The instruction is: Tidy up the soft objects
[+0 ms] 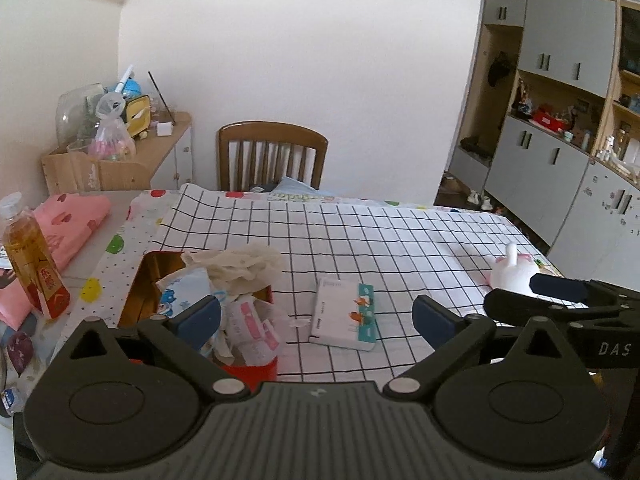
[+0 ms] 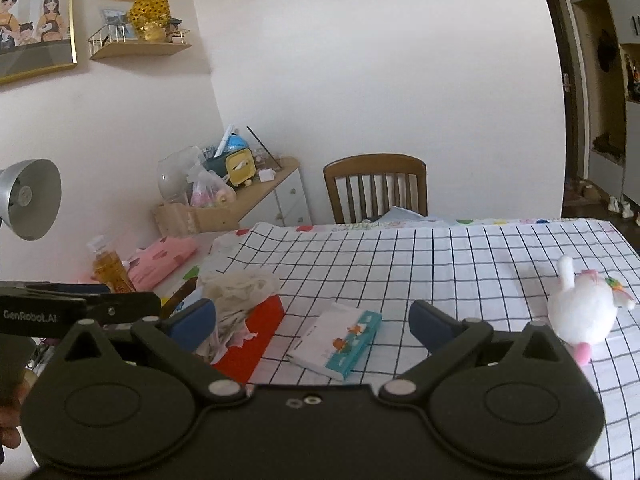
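A red box stuffed with a cream cloth and soft packets stands at the left of the checked tablecloth. A white and teal tissue pack lies flat just right of it. My left gripper hovers open over box and pack, nothing between its pads. A white plush toy sits far right, behind a finger of my right gripper. The right gripper is open and empty, with the tissue pack beyond it, the red box to its left and the plush to its right.
A tea bottle and a folded pink cloth lie left of the box. A wooden chair stands at the table's far edge. A cluttered side shelf is at back left, grey cabinets at right, a desk lamp at left.
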Tool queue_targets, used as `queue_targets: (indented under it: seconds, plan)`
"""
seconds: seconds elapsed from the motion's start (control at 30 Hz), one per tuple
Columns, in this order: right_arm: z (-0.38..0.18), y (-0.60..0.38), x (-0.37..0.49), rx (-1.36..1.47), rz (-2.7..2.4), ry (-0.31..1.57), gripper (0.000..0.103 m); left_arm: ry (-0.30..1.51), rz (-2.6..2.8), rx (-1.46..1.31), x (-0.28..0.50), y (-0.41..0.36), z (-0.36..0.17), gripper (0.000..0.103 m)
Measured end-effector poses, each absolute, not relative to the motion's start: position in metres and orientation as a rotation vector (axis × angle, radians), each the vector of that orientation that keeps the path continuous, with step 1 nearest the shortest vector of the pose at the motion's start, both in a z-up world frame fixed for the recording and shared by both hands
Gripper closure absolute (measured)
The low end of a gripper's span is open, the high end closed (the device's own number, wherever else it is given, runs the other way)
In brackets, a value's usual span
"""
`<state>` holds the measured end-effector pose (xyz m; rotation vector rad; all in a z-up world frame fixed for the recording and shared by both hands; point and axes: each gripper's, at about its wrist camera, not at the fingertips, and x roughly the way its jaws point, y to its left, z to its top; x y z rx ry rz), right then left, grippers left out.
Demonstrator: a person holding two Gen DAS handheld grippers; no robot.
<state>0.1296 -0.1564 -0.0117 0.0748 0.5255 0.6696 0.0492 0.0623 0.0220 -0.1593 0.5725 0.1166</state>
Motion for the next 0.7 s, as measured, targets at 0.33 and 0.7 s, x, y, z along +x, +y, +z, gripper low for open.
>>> queue_targets:
  seconds: [0.33,0.7]
  plan:
    - [-0.01,-0.161,0.123,0.095,0.657,0.54,0.0,0.606,0.098,-0.168,0.048,0.054,0.02,0.0]
    - [-0.009,-0.165,0.12,0.097,0.655,0.555,0.0,0.609,0.098,-0.144,0.046,0.046,0.021,0.0]
